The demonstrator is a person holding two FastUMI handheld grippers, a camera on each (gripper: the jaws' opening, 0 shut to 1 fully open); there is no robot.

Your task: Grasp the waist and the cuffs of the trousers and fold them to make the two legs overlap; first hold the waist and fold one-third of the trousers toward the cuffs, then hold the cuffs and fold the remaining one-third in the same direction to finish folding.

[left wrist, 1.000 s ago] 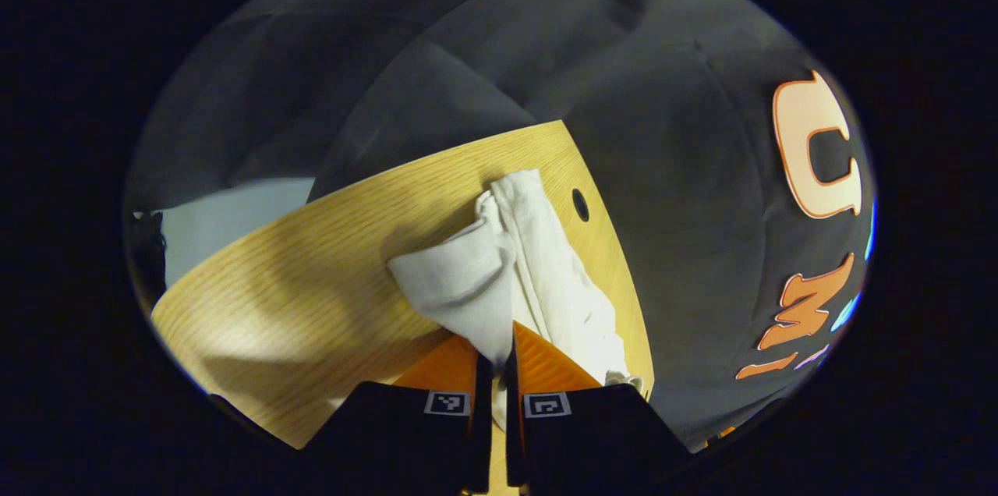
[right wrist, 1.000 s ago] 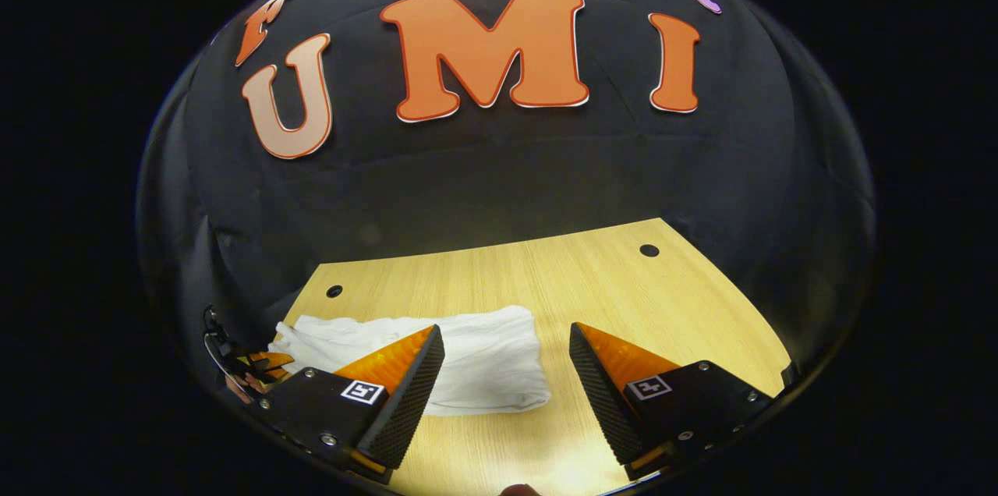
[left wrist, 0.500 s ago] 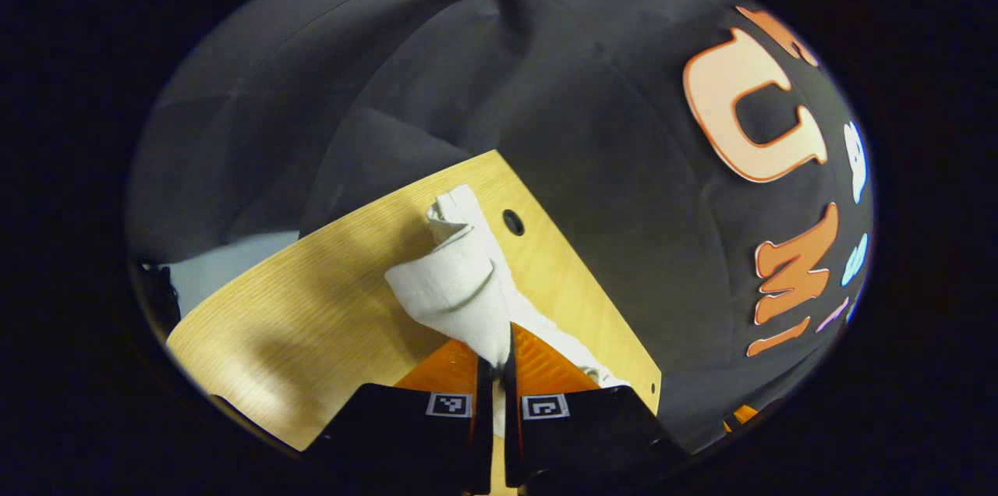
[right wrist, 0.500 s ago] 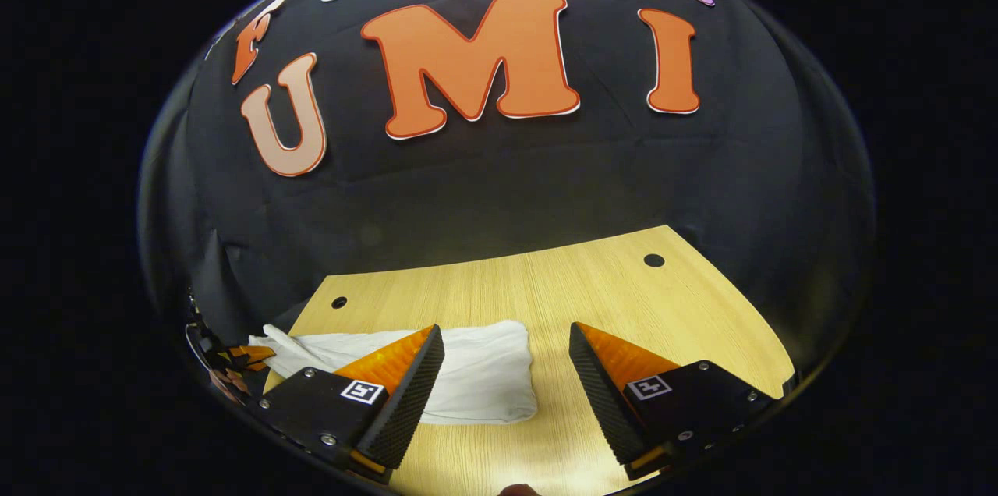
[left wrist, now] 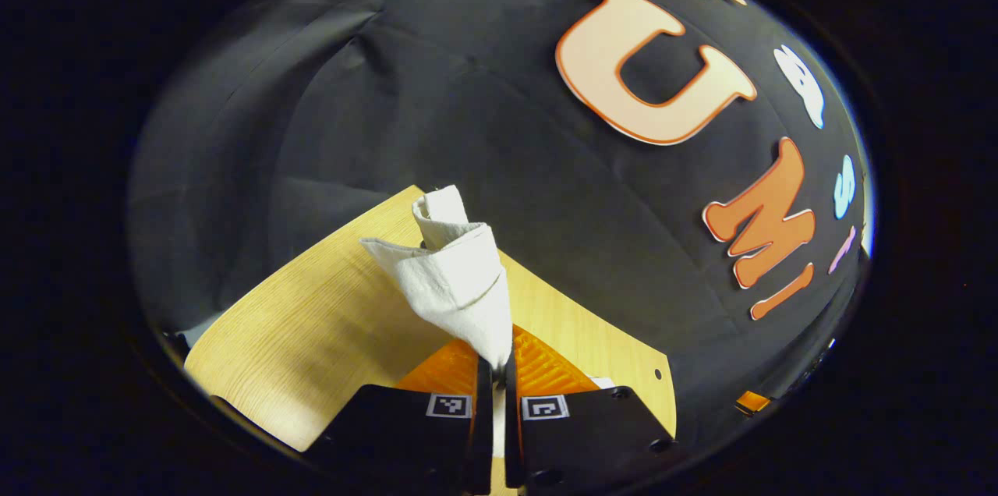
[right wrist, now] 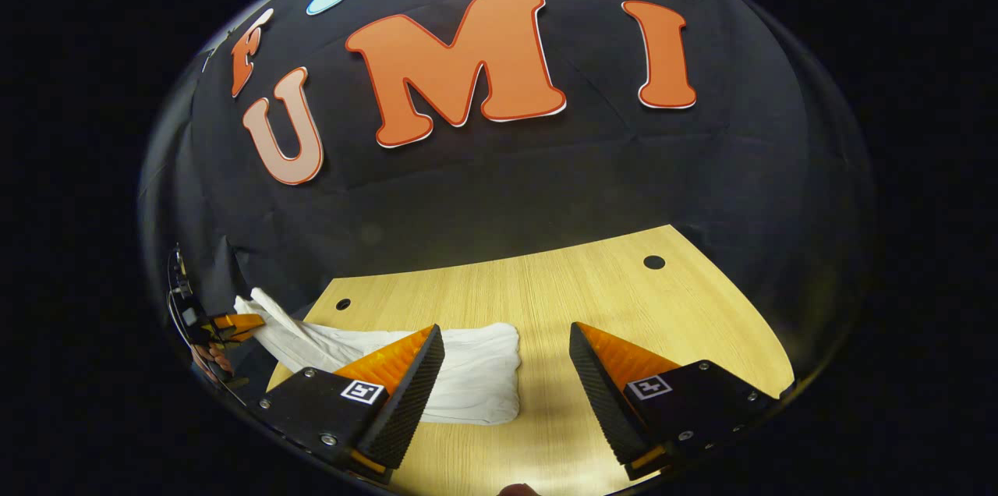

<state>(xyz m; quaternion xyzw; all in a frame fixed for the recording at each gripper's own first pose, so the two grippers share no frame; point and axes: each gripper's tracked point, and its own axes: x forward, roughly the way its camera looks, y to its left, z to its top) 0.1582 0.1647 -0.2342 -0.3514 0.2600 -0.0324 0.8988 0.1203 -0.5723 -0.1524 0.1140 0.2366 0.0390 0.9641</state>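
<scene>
White trousers [right wrist: 468, 371] lie folded lengthwise on the wooden table [right wrist: 561, 301]. In the left gripper view my left gripper [left wrist: 495, 363] is shut on one end of the trousers [left wrist: 460, 285] and holds it lifted off the table, the cloth hanging in a twisted cone. In the right gripper view my right gripper [right wrist: 507, 371] hovers open just above the table, its left finger over the near end of the trousers. The left gripper [right wrist: 226, 324] appears far left there, raising the far end of the cloth.
The table has small round holes near its back corners [right wrist: 653, 262] [right wrist: 343, 303]. Black booth cloth [right wrist: 499, 184] hangs close behind the table. Bare wood lies to the right of the trousers [right wrist: 663, 324].
My left gripper has risen and turned, lifting its end of the trousers higher off the table. The cloth on the table has drawn slightly leftward. The right gripper stays open and barely moves.
</scene>
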